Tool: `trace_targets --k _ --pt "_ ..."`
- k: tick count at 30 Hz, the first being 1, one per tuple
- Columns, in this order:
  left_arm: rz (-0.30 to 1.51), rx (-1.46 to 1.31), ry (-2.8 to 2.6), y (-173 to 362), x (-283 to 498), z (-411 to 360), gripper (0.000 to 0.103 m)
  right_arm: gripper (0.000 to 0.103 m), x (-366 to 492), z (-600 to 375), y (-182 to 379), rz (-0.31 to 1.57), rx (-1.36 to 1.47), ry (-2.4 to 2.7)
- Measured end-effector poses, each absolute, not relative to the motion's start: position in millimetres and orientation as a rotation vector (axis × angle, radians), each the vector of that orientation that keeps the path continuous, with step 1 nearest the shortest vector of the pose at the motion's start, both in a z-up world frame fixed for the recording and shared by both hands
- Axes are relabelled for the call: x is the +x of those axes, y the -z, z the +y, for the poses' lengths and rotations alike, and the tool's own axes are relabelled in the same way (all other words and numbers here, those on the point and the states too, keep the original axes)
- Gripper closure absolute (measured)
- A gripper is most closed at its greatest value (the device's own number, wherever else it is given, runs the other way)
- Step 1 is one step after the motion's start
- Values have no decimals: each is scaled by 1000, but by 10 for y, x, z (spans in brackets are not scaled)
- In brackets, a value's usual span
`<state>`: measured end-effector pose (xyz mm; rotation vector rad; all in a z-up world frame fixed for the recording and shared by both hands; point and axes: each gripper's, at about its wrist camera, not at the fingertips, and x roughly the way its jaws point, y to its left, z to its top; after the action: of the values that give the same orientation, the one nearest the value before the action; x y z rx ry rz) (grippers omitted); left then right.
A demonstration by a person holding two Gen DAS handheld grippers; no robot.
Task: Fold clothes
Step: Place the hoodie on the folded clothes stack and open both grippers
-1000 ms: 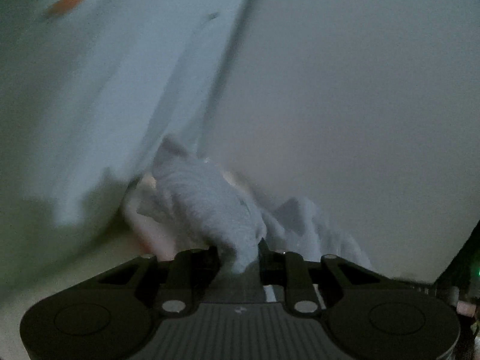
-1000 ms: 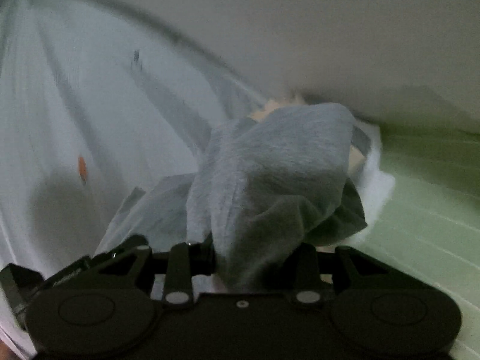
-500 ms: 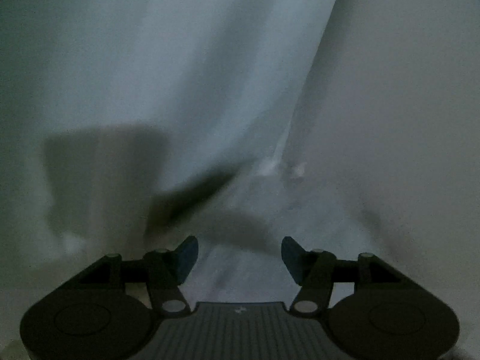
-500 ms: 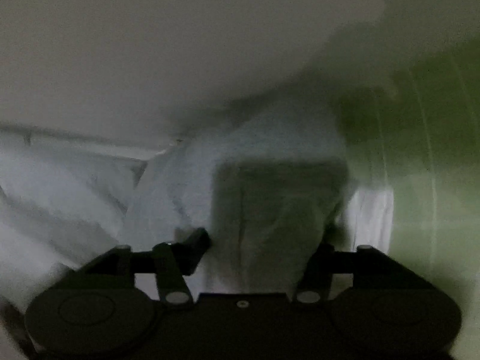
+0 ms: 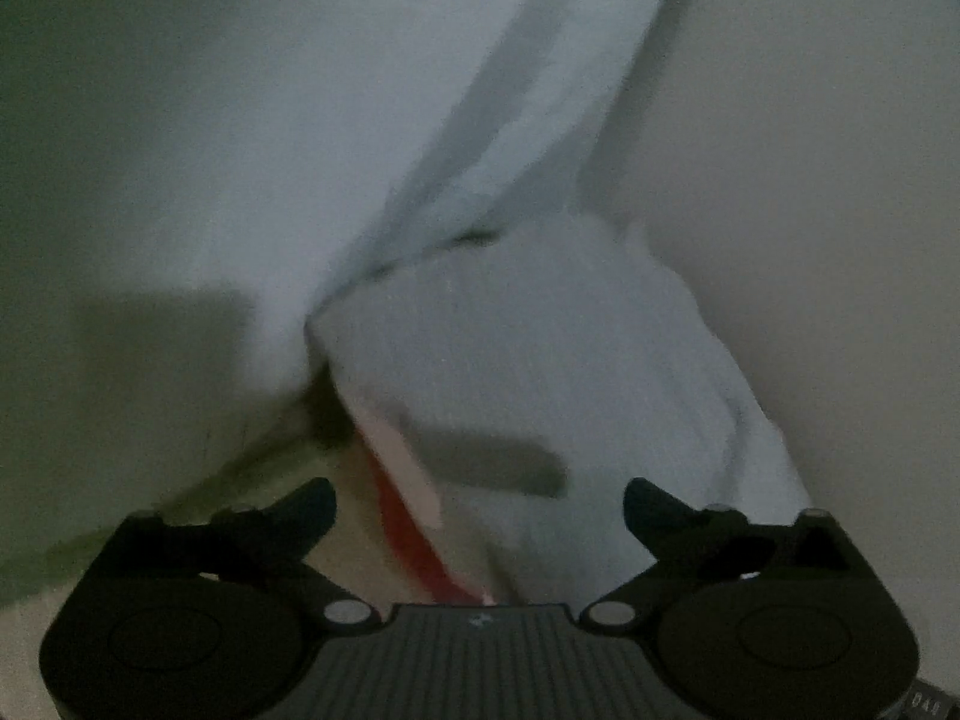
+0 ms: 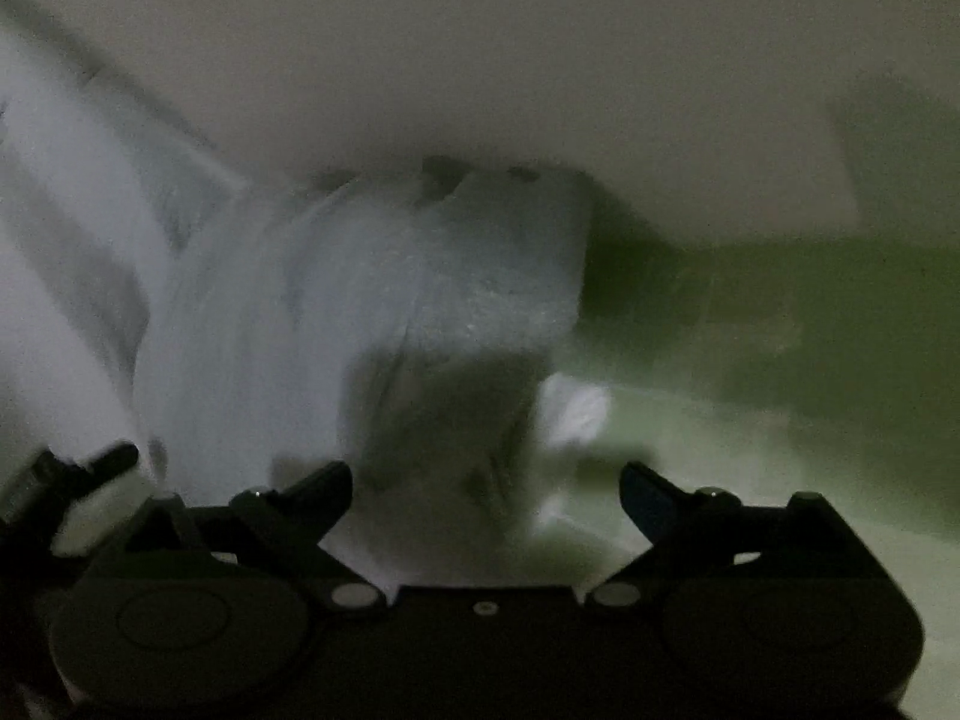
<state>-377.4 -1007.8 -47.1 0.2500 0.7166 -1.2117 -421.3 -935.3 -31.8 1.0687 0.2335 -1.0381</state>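
- Pale grey cloth, the garment (image 5: 528, 360), lies bunched just ahead of our left hand-held gripper (image 5: 477, 504); a red and pink strip (image 5: 408, 516) shows along the garment's near edge.
- Our left hand-held gripper has just been opening; its jaws stand wide, with cloth ahead of them but nothing pinched.
- Our right hand-held gripper (image 6: 486, 486) has likewise just been opening; the garment (image 6: 384, 276) lies loose between its spread fingers, unpressed.
- Right of the garment we see a green surface (image 6: 750, 420).
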Motion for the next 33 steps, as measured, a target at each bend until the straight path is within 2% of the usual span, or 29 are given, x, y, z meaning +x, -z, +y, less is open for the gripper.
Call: trace_targets --k 5,9,20,33 --pt "698 221 1185 519 -4249 -9309 0 2 -4364 -8799 37 336 760 1044" --pt "693 205 1188 470 -4552 -8695 0 2 -4528 -8484 -97 388 658 1043" --pt "763 235 1187 649 -5034 -7897 0 0 -4938 -7676 -124 456 586 1036" --pt "686 309 1243 670 -5365 -7479 0 0 -5068 -7259 -106 484 554 1032"
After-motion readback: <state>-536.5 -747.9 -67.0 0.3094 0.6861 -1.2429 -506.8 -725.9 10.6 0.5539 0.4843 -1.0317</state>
